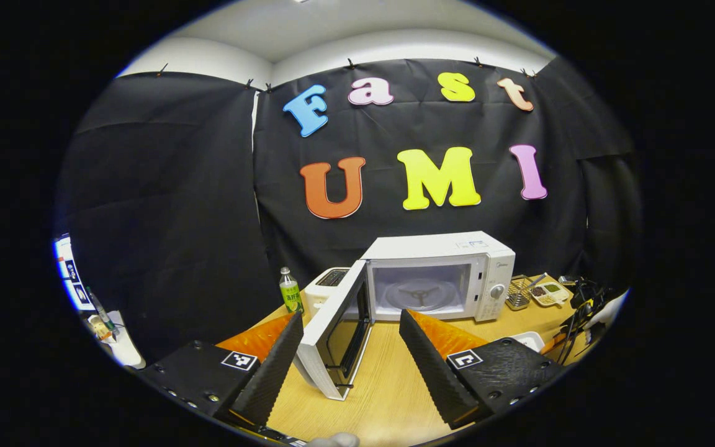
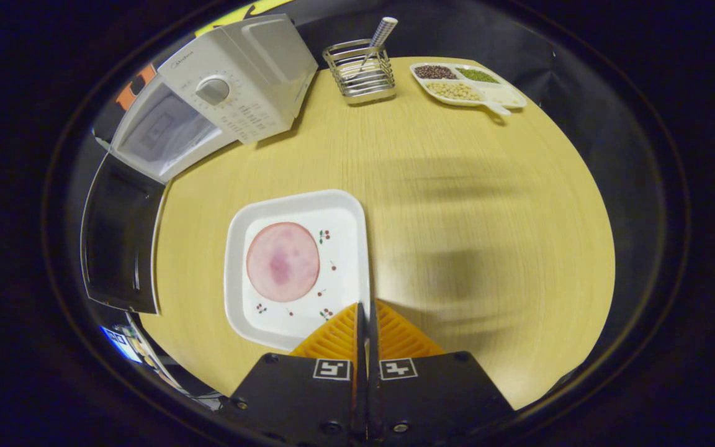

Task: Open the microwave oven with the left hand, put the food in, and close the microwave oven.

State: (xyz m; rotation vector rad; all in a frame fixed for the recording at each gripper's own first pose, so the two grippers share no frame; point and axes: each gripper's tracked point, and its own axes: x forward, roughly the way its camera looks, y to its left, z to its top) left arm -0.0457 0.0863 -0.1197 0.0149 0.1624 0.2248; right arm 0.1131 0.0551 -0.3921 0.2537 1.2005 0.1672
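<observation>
In the left gripper view the microwave oven (image 1: 450, 273) is seen standing on the wooden tabletop (image 1: 388, 385) against the booth's black wall, with its door (image 1: 336, 332) swung wide open toward the camera and hinged at the oven's left side. The cavity is exposed and a glass turntable (image 1: 419, 295) can be made out inside it. The left gripper (image 1: 351, 338) is held in front of the oven with its fingers spread well apart; nothing is gripped between them, and the free edge of the open door is seen in the gap between the two fingers. A white toaster (image 1: 329, 288) and a green-labelled bottle (image 1: 291, 290) stand just left of the oven. In the right gripper view the tabletop is looked down upon. A white square plate (image 2: 298, 264) lies there, near the open oven door, and a round pink slice of meat (image 2: 282, 261) rests flat on it. The right gripper (image 2: 367, 320) is pressed together on the plate's near right rim, one finger at each side of that edge, so the plate is pinched. Farther back on the tabletop a wire holder (image 2: 359, 76) with a utensil in it stands beside the oven, and a divided dish (image 2: 466, 84) of beans and grains lies to its right, well apart from the plate.
</observation>
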